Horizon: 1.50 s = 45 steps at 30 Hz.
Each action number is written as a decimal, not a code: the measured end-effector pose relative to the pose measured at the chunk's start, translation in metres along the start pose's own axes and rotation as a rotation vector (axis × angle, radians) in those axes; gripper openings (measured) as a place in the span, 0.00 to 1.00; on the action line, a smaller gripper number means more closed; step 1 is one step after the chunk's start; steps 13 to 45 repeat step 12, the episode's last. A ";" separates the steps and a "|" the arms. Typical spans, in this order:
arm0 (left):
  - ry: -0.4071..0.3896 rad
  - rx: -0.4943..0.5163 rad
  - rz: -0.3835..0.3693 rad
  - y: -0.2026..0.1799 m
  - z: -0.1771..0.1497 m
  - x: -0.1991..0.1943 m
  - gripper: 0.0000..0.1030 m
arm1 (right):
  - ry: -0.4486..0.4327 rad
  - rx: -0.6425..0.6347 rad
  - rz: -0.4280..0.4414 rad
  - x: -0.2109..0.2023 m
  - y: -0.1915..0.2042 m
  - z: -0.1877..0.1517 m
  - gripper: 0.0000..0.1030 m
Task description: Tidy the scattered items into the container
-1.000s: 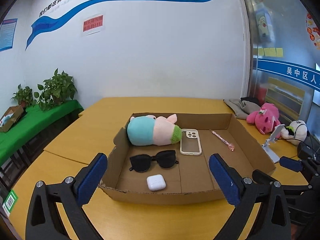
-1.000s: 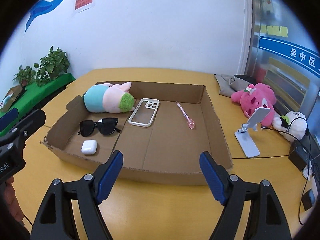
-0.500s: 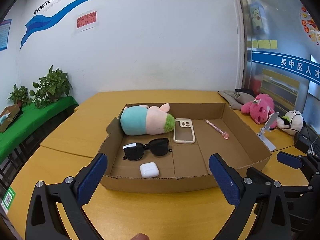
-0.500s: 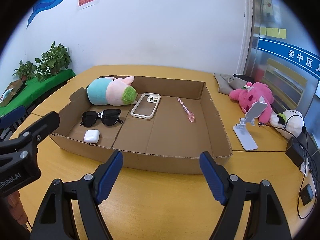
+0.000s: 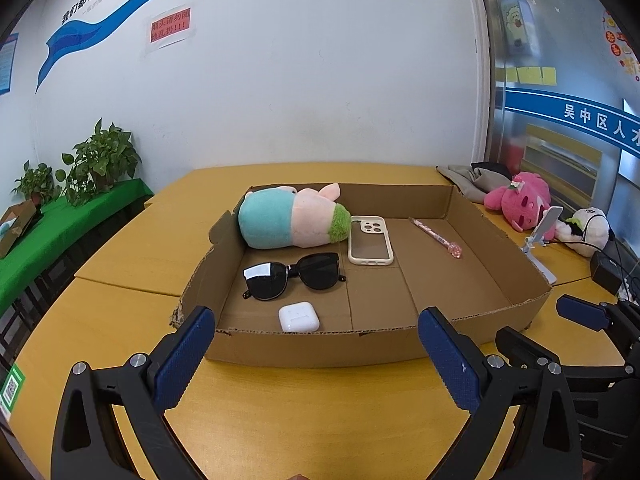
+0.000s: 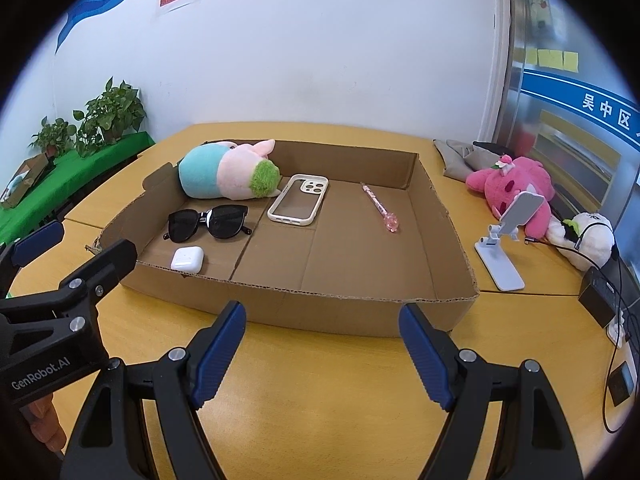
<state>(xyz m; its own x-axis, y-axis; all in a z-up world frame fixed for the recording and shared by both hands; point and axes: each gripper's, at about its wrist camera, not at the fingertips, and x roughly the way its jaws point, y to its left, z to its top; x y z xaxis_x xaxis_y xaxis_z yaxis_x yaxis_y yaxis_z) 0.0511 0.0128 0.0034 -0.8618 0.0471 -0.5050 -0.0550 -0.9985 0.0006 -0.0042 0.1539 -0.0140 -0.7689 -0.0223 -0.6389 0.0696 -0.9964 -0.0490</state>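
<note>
Left hand-held gripper [image 5: 316,346]: released, nothing between the pads, over bare desk [image 5: 320,408] just short of the box's near wall. Also seen at the left edge of the right wrist view [image 6: 76,248], beside the box's near left corner.

Box [image 5: 360,344]: shallow cardboard tray, open top, flat on the desk.

Contents, left to right:
- Plush [image 5: 292,220]: teal, pink and green, lying on its side against the far left corner.
- Sunglasses [image 5: 294,274]: black, lenses up, just in front of the plush.
- Earbud case [image 5: 299,316]: white, near the front wall, just in front of the sunglasses.
- Phone case [image 5: 369,239]: cream rim, flat, touching the plush's green end.
- Pen [image 5: 436,237]: pink, flat, apart from the phone case, right of centre.

Right part of the box floor: bare.

Right hand-held gripper [image 6: 322,350]: released, jaws wide, empty, over the desk short of the near wall.

Outside the box, on the desk's right side: phone stand [image 6: 506,240], white, upright; pink plush [image 6: 508,184] behind it; white plush [image 6: 588,240] further right; folded cloth [image 6: 460,156] at the far corner.
</note>
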 end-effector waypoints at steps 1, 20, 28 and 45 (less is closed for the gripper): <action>0.005 0.000 0.001 0.001 -0.002 0.000 1.00 | 0.001 -0.001 0.000 0.000 0.001 -0.001 0.77; 0.056 -0.035 0.012 0.012 -0.010 0.005 1.00 | -0.002 0.003 -0.007 -0.003 0.003 -0.005 0.77; 0.056 -0.035 0.012 0.012 -0.010 0.005 1.00 | -0.002 0.003 -0.007 -0.003 0.003 -0.005 0.77; 0.056 -0.035 0.012 0.012 -0.010 0.005 1.00 | -0.002 0.003 -0.007 -0.003 0.003 -0.005 0.77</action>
